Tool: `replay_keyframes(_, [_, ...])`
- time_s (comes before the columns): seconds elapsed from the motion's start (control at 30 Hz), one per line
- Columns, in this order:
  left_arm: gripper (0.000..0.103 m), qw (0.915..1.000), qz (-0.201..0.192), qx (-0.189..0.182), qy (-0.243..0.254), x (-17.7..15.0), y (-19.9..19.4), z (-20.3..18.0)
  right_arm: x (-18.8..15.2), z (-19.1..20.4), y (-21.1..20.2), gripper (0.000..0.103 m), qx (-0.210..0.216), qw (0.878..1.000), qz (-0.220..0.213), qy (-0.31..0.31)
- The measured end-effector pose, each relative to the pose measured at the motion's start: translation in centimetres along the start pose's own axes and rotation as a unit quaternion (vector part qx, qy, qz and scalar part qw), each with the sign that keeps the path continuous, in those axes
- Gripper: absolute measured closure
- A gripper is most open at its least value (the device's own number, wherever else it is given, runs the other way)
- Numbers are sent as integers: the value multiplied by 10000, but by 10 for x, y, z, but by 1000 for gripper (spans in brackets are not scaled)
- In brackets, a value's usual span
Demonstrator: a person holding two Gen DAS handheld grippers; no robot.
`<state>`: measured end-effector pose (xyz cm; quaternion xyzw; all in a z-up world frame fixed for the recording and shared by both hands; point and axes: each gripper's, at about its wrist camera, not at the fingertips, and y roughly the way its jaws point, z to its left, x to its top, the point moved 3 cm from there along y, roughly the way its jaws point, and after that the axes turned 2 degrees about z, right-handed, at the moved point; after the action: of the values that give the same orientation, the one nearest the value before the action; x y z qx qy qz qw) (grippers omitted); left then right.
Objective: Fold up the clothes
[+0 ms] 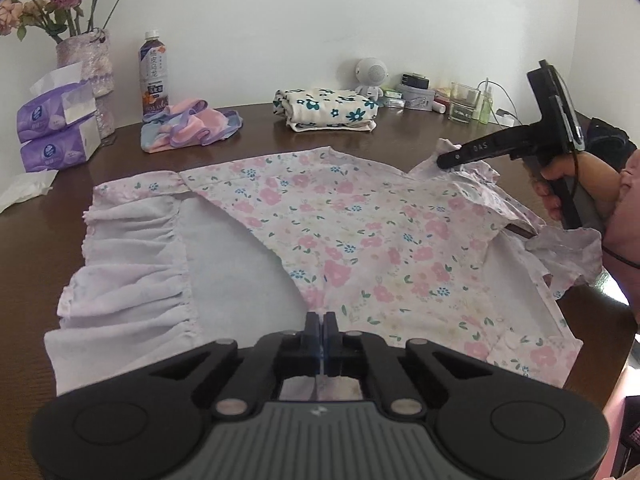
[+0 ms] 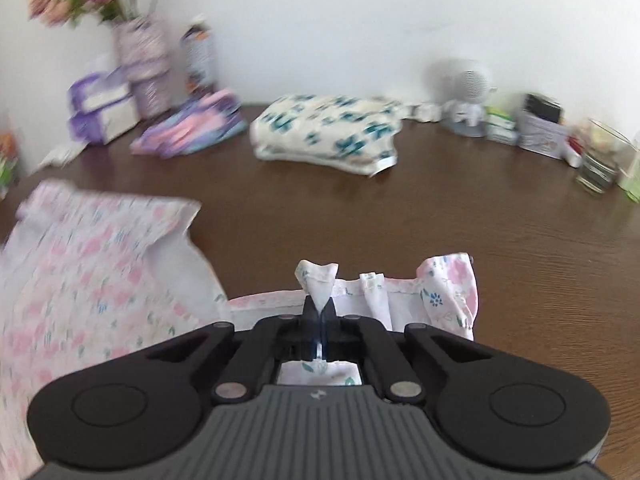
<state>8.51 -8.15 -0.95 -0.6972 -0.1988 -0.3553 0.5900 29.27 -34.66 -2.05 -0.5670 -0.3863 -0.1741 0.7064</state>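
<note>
The pink flowery dress (image 1: 360, 236) lies spread out on the brown table (image 1: 248, 140), in front of the folded cream cloth with blue flowers (image 1: 326, 109). It is pale pink with small pink and blue flowers and little green leaves. Part of it is turned over, so the plain white inside shows, and a gathered white frill (image 1: 128, 264) sits on the side far from the person's hand (image 1: 560, 184). The edge on the hand's side is ruffled and lifted off the table.

The left gripper (image 1: 322, 322) is clamped tight on the near edge of the dress, with the cloth pinched between its two fingers. The right gripper (image 2: 320, 312) is also squeezed tight on the dress (a little white peak of cloth pokes up out of its fingers), and it holds the ruffled corner up.

On the arm of the right gripper, white marks look like "OAS". To one side of the folded cream cloth stands a drink bottle (image 1: 153, 74) with writing on its label, too small to read. Farther that way are purple tissue packs (image 1: 56, 128)
</note>
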Motion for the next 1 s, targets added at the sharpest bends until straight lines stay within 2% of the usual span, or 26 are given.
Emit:
replay_keyframes(0.07, [101, 9999, 19, -86, -99, 1, -1, 2, -1, -4, 3, 97, 191, 9998, 102, 34])
replay_keyframes(0.13, [94, 9993, -1, -227, -292, 2, -3, 5, -6, -6, -6, 79, 191, 9998, 78, 80])
replay_keyframes(0.17, [86, 9988, -24, -303, -379, 3, -4, 6, -9, -7, -18, 55, 199, 9997, -44, 126])
replay_keyframes(0.2, [76, 9985, -38, -354, -417, 4, -5, 6, -12, -8, -32, 46, 224, 9994, -187, 181])
replay_keyframes(0.23, [70, 9985, -30, -348, -422, 5, -5, 6, -17, -8, -45, 41, 247, 9993, -255, 155])
replay_keyframes(0.27, [61, 9987, -14, -300, -404, 7, -4, 4, -24, -7, -58, 41, 270, 9992, -286, 90])
replay_keyframes(0.3, [59, 9989, 3, -261, -388, 8, -2, 3, -30, -7, -71, 42, 292, 9991, -318, 25])
replay_keyframes(0.37, [59, 9988, 79, -269, -393, 9, 3, 2, -48, 4, -93, 42, 319, 9983, -207, -432])
replay_keyframes(0.47, [60, 9988, 215, -222, -374, 8, 13, -3, -74, 20, -103, 47, 105, 9942, 95, -1069])
replay_keyframes(0.53, [77, 9997, 167, -90, -170, 7, 16, -8, -82, 21, -99, 59, 63, 9928, 290, -1159])
replay_keyframes(0.57, [102, 9997, 176, -87, -115, 7, 18, -9, -85, 20, -95, 74, 63, 9927, 383, -1138])
replay_keyframes(0.6, [103, 9996, 177, -162, -172, 7, 18, -8, -87, 19, -90, 96, 55, 9926, 474, -1116])
replay_keyframes(0.63, [103, 9995, 134, -213, -184, 7, 14, -7, -89, 19, -88, 103, 35, 9922, 486, -1145])
replay_keyframes(0.7, [103, 9996, -71, -232, -124, 7, -1, -7, -90, 20, -93, 103, -25, 9915, 372, -1245])
replay_keyframes(0.77, [103, 9995, -195, -229, -23, 6, -14, -8, -90, 25, -113, 103, -89, 9901, 70, -1397])
replay_keyframes(0.83, [103, 9992, -281, -238, 122, 3, -24, -12, -97, 35, -131, 103, -218, 9847, -89, -1725])
replay_keyframes(0.93, [103, 9993, -95, -320, 142, -9, -21, -14, -116, 49, -134, 103, -344, 9750, 100, -2191])
replay_keyframes(1.0, [103, 9990, -155, -412, 52, -10, -27, -12, -129, 56, -132, 103, -437, 9701, 215, -2377])
